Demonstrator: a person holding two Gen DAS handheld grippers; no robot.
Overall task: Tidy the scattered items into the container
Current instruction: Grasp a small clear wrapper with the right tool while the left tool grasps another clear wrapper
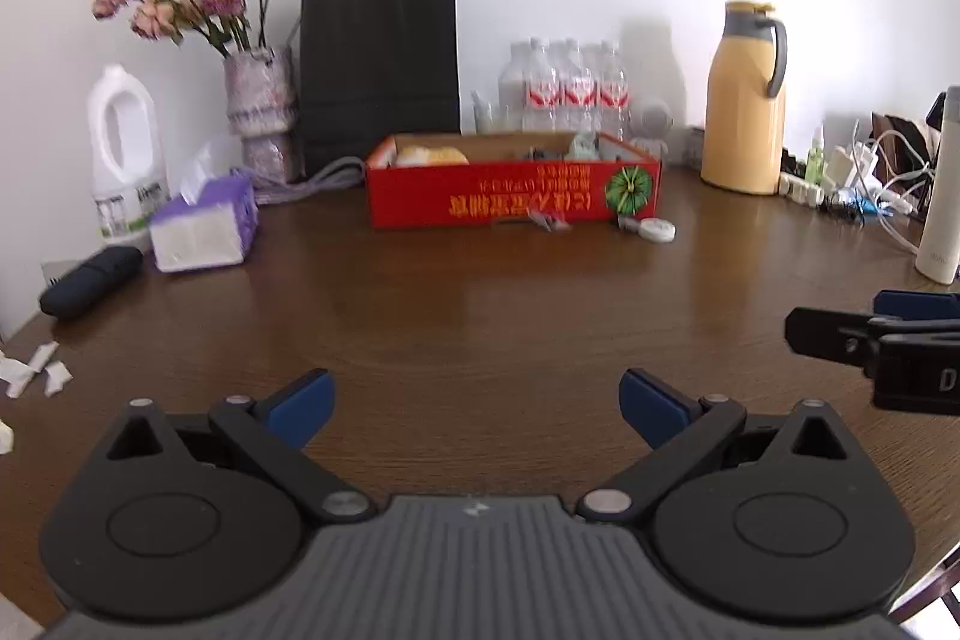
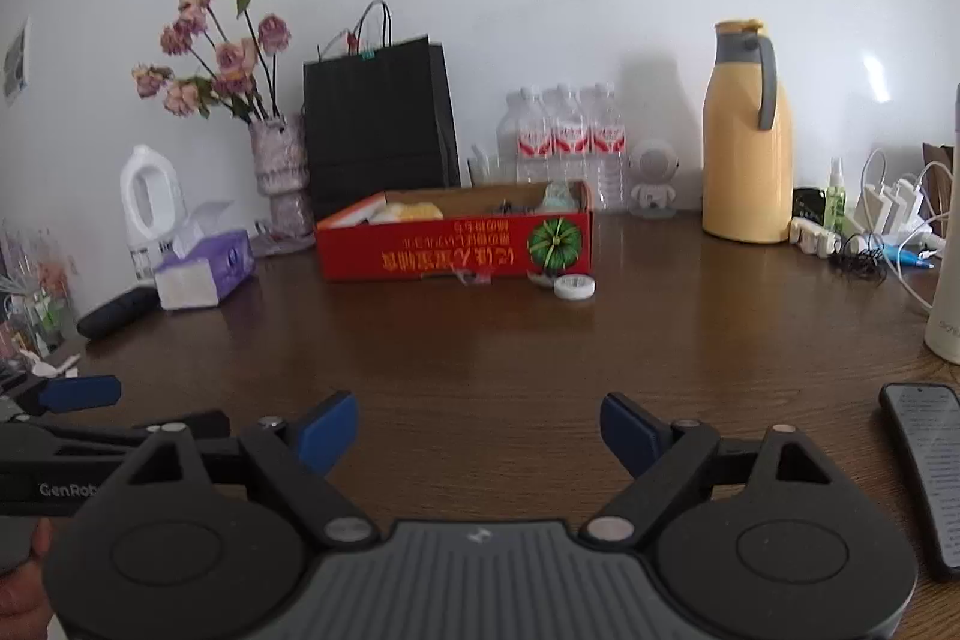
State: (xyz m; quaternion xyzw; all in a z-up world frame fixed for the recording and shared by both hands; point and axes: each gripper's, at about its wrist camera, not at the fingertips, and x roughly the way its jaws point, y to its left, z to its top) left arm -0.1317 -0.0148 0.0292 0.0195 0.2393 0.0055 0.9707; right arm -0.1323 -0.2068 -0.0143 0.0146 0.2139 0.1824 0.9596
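Reaching for the white tape roll (image 2: pixel 574 287) lying just in front of the red box (image 2: pixel 456 250), near its right corner, looks like the step in hand; a small clip-like piece (image 2: pixel 475 278) sits beside it. Both the left gripper (image 1: pixel 474 409) and right gripper (image 2: pixel 478 430) stand wide apart and hold nothing. Bare table (image 2: pixel 480 352) between leaves a free approach; come in low, mind the box wall behind the roll and the phone (image 2: pixel 927 472) at right.

Tape roll (image 2: pixel 574 288) lies before box (image 2: pixel 420 253), thermos (image 2: pixel 746 142) right
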